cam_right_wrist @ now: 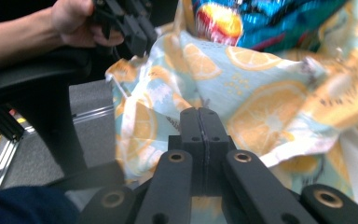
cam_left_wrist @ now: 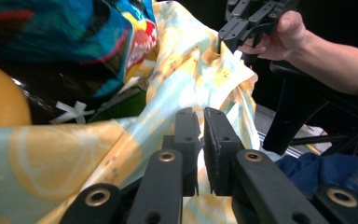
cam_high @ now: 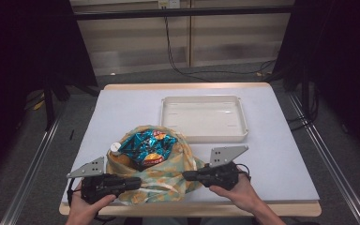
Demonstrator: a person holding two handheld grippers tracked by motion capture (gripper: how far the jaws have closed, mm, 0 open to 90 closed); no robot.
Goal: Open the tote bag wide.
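A cloth bag point(cam_high: 164, 180) printed with lemon slices sits at the table's near edge, its mouth open. A blue and orange snack packet point(cam_high: 145, 147) and a white cap point(cam_high: 116, 146) show inside it. My left gripper point(cam_high: 138, 182) meets the bag's left rim, and in the left gripper view point(cam_left_wrist: 201, 121) its jaws stand almost together on the cloth point(cam_left_wrist: 121, 154). My right gripper point(cam_high: 186, 176) pinches the bag's right rim. In the right gripper view point(cam_right_wrist: 199, 116) its jaws are pressed tight, with the lemon cloth point(cam_right_wrist: 261, 102) just beyond.
An empty white tray point(cam_high: 243, 117) lies behind the bag, right of centre on the pale table point(cam_high: 286, 154). A black chair frame point(cam_left_wrist: 298, 102) sits under the table's near edge. Dark curtains hang on both sides.
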